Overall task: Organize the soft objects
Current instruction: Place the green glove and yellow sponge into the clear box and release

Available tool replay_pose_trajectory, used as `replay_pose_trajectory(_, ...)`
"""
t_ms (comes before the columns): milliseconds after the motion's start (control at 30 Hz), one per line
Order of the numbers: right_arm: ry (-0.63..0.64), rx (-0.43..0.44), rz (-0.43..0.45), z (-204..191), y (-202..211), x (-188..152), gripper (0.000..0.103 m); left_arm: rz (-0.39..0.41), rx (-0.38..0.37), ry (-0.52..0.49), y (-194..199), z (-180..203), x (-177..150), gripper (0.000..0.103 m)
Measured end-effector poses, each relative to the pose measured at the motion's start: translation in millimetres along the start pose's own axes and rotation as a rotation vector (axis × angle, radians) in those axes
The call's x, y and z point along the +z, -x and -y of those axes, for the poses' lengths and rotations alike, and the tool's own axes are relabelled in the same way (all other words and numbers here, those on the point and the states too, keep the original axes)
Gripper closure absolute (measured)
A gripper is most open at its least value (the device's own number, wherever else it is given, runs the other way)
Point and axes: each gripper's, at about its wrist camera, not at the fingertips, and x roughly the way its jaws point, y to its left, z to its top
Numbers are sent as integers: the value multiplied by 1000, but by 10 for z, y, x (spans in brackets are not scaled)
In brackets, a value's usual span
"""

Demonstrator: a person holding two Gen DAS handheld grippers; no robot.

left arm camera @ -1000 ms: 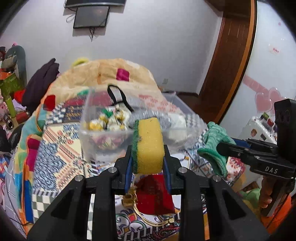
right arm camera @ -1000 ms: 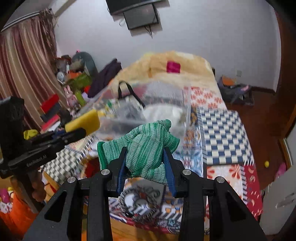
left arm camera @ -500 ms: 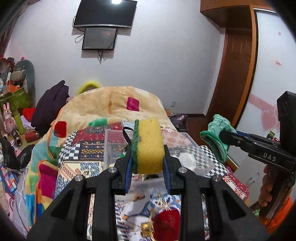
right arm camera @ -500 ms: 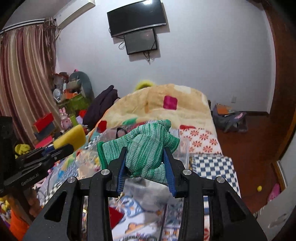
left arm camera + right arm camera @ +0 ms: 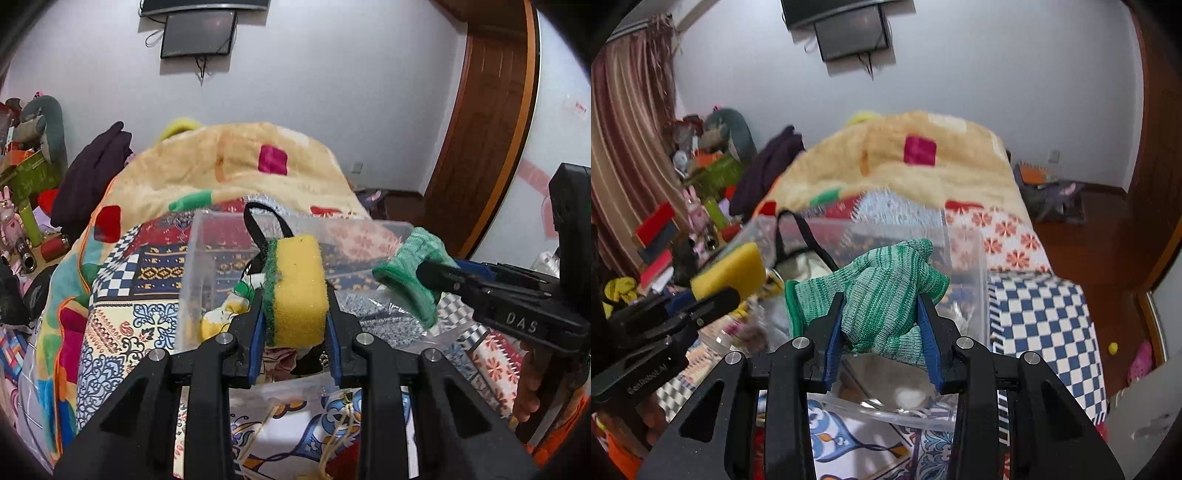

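Note:
My left gripper (image 5: pixel 293 314) is shut on a yellow sponge with a green scrub side (image 5: pixel 297 291), held over the near side of a clear plastic bin (image 5: pixel 194 258). The sponge also shows at the left of the right wrist view (image 5: pixel 733 267). My right gripper (image 5: pixel 881 317) is shut on a green knitted cloth (image 5: pixel 877 295), held over the same bin (image 5: pixel 975 280). The cloth also shows in the left wrist view (image 5: pixel 412 273), right of the sponge. The bin holds several soft items and a black strap (image 5: pixel 258 221).
The bin stands on a bed with a patchwork cover (image 5: pixel 122 295) and a beige blanket (image 5: pixel 923 162) behind it. A blue checked cloth (image 5: pixel 1045 317) lies right of the bin. Cluttered shelves (image 5: pixel 665 229) line the left. A wooden door (image 5: pixel 487 129) is at right.
Both grippers have come down and forward from a raised position, so the sponge and the green cloth now hang over the bin. Both stay shut on their loads.

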Motion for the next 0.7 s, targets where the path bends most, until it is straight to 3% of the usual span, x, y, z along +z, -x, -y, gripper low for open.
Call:
replay_pose_trajectory(300, 15, -22, -58, -4, -98, -59, 62, -26, 12, -8, -102, 36, 5, 72)
replay_pose_trajectory(433, 27, -31, -50, -24, -19, -58, 44, -22, 3, 12, -27, 19, 16, 57)
replay_pose_trajectory(567, 32, -36, -16, -48, 116, -57, 28, 13, -12, 34, 129, -2, 62, 50)
replay_pose_trajectory(700, 51, -48, 34, -106, 319, -16, 23, 61, -24, 44, 354, 7, 109, 41)
